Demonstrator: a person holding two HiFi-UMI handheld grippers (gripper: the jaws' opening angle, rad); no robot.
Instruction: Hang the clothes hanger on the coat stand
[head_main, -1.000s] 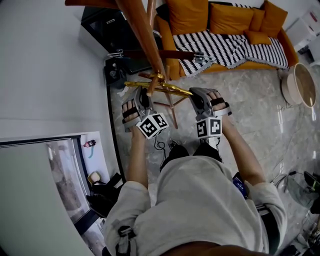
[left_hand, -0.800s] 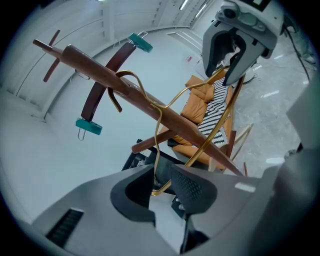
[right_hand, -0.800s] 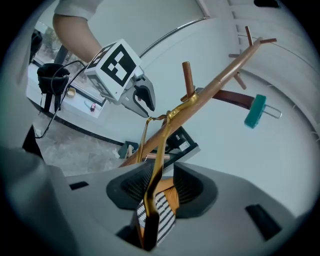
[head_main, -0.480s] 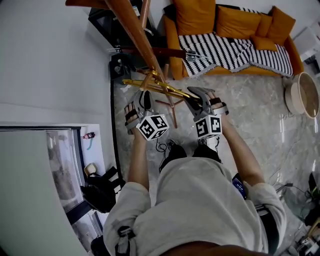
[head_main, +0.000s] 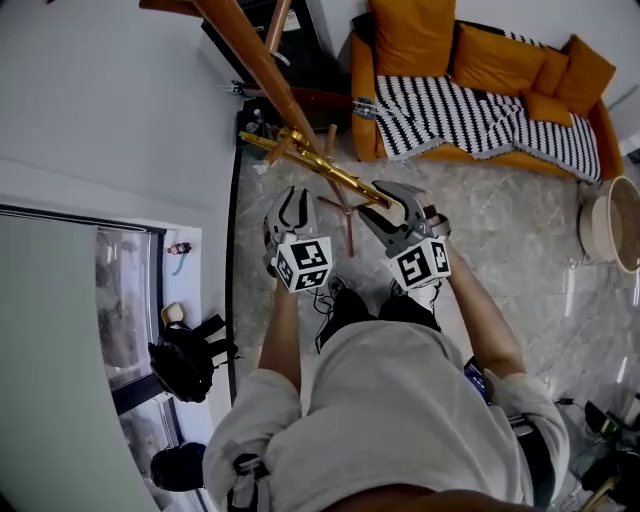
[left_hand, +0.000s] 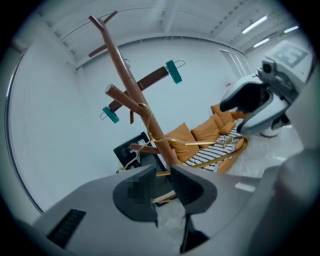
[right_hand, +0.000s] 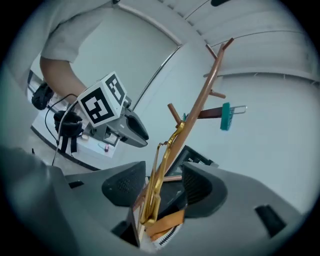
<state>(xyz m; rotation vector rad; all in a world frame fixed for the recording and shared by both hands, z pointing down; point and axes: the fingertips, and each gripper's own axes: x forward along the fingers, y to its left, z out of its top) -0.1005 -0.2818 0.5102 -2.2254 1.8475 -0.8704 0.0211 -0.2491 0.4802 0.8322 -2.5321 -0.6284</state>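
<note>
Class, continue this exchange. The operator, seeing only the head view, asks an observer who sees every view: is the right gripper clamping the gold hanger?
Observer: No. In the right gripper view the right gripper has its jaws opening; the gold hanger stands between them, unpressed.
Operator: Is its hook on the coat stand?
Observer: The left gripper view shows the hook over a peg.
Operator: And the left gripper?
Observer: Its jaws stand apart, clamping nothing.

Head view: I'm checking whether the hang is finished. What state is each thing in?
Coat stand: standing.
Gold hanger: hook on a peg of the coat stand, far end between the right jaws, not pressed.
Right gripper: jaws opening.
Left gripper: open, holding nothing.
Clip hanger: hung higher up.
</note>
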